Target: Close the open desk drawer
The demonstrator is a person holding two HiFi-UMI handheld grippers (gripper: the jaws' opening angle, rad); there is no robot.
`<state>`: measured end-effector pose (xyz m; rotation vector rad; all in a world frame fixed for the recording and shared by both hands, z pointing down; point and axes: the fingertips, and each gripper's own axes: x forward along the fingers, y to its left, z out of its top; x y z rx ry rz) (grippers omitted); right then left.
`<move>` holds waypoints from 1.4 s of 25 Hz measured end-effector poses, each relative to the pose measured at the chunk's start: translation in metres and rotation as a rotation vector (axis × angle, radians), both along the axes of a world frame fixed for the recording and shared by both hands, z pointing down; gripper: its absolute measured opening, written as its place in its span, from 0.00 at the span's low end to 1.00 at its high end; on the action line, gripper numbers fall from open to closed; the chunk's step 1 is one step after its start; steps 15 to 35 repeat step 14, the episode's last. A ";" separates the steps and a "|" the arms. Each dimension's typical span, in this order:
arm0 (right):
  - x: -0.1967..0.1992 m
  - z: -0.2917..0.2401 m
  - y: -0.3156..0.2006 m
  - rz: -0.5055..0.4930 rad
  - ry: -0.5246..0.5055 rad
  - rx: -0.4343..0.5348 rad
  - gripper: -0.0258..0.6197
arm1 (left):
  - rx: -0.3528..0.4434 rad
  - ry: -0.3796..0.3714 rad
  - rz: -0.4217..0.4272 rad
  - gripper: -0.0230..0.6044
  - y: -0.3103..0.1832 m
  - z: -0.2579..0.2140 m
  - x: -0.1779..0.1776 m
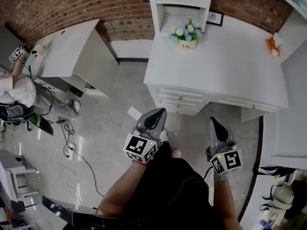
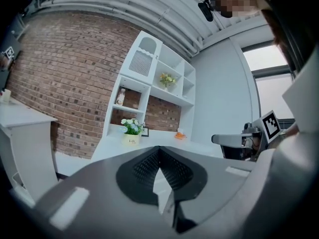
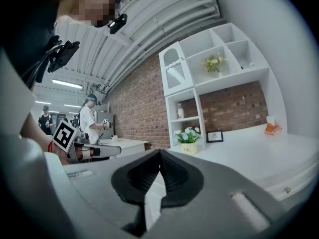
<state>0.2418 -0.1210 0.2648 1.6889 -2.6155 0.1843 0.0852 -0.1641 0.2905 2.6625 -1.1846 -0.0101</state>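
- While both tools are held low before the person's body, the left grey two-jaw gripper (image 1: 157, 115) and the right grey two-jaw gripper (image 1: 214, 124) point toward the white desk's stack of drawers (image 1: 178, 99), well apart from it; judged a standing-off posture, not contact.
- Left gripper view: jaws clenched tip to tip, nothing between them. Right gripper view: the same, clenched on nothing.
- The drawer stack sits under the left end of the white desk top (image 1: 225, 61), which carries a small cream pot of white and blue flowers (image 1: 186, 37) and an orange object (image 1: 272, 44).
- No drawer front stands clearly out from its neighbours; the steep downward angle compresses them into narrow bands, so fully shut or slightly ajar cannot be settled.
- A small round knob (image 3: 287, 189) shows at the right gripper view's edge; which drawer it belongs to is unclear.
- The orange object's nature cannot be made out.
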 end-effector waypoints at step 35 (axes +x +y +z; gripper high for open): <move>-0.008 -0.006 0.009 -0.065 -0.042 -0.011 0.04 | 0.003 -0.007 -0.047 0.04 0.008 -0.017 -0.008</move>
